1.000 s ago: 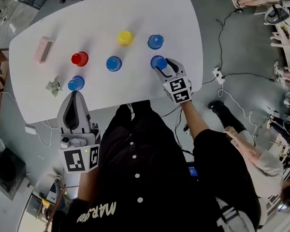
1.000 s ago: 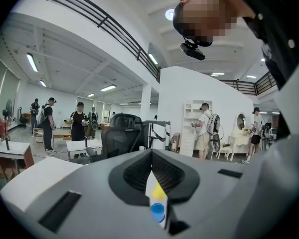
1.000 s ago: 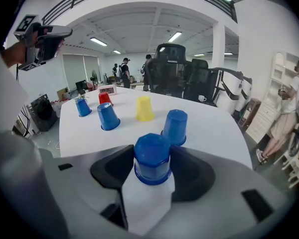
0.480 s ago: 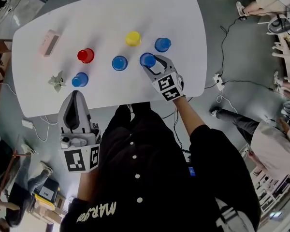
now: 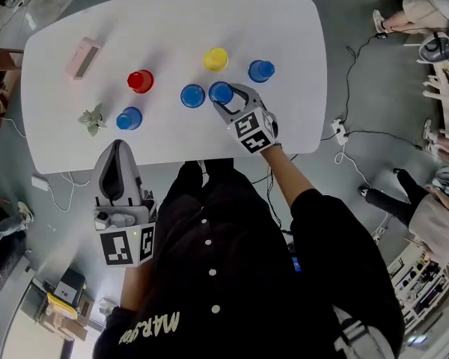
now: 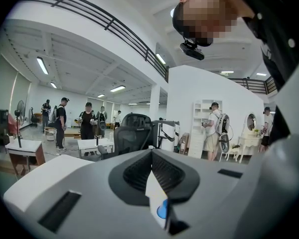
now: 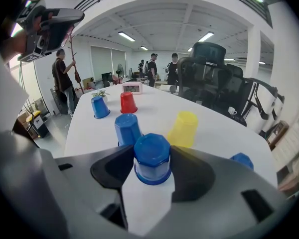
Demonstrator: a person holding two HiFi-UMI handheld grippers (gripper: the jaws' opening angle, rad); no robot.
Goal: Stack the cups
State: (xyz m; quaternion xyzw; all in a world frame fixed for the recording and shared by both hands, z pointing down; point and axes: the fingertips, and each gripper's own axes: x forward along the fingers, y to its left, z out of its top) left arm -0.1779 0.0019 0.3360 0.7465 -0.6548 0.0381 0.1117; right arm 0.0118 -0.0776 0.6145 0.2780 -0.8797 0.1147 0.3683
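Note:
Several upside-down cups stand on the white table (image 5: 172,21): a red cup (image 5: 141,81), a yellow cup (image 5: 215,59) and three blue ones (image 5: 129,118) (image 5: 192,96) (image 5: 261,71). My right gripper (image 5: 221,97) is shut on a fourth blue cup (image 5: 220,90), bottom up, just right of the middle blue cup. In the right gripper view this held cup (image 7: 152,153) sits between the pads, with the middle blue cup (image 7: 127,128) and the yellow cup (image 7: 183,128) right behind it. My left gripper (image 5: 118,148) hangs shut at the table's near edge, holding nothing.
A pink box (image 5: 84,57) lies at the table's far left, with a small green sprig (image 5: 93,116) near the left blue cup. Cables and a power strip (image 5: 338,129) lie on the floor to the right. People stand around the room.
My right gripper has carried its blue cup leftward, from near the table's right side to beside the middle blue cup. The left gripper has stayed put.

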